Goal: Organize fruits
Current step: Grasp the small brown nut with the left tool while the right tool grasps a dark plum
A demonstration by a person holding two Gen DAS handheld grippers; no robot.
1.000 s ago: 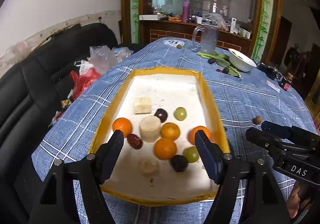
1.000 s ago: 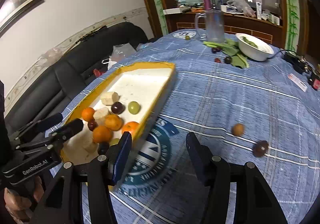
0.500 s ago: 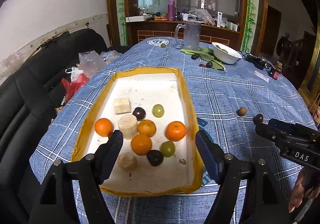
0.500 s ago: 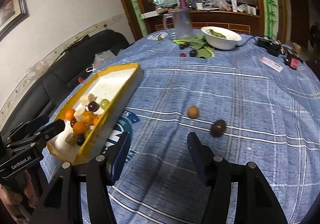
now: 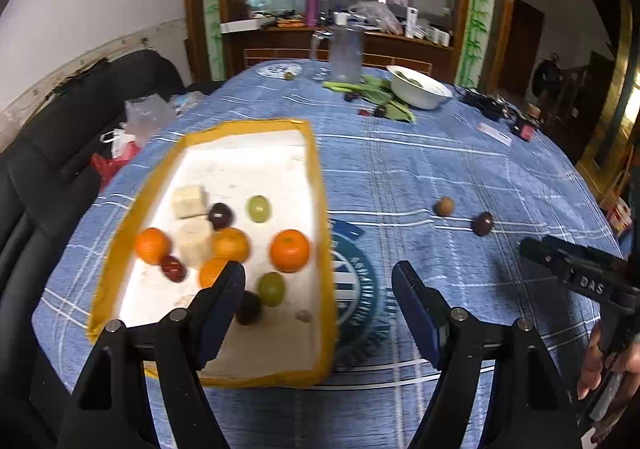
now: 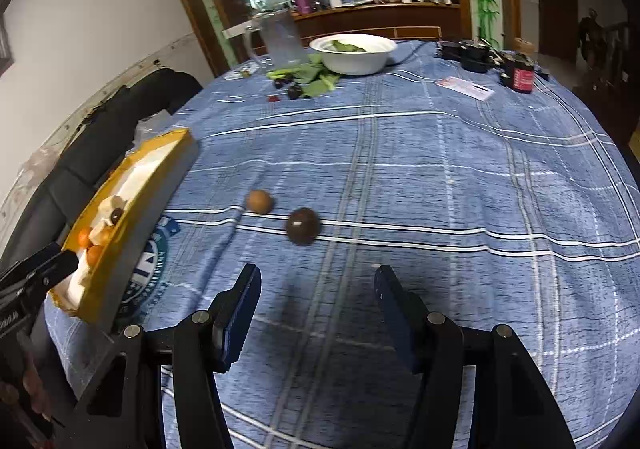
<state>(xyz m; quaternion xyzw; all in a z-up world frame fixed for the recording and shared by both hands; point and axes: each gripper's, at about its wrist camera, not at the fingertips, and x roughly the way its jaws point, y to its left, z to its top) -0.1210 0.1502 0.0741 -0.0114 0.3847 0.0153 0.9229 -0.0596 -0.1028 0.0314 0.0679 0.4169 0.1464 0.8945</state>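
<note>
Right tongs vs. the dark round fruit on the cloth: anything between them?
Nothing. In the right wrist view, only bare blue plaid tablecloth lies between the open right tongs and the dark round fruit. The tan fruit sits beyond, to its left.

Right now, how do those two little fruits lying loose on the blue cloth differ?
The tan fruit is pale brown and smaller; the dark fruit is deep purple-brown and larger. The tan fruit lies nearer the yellow tray; the dark fruit sits closer to the right claw. Both are round, outside the tray, ungrasped.

Black left gripper and right gripper, blue-padded jaws, silver screws.
</note>
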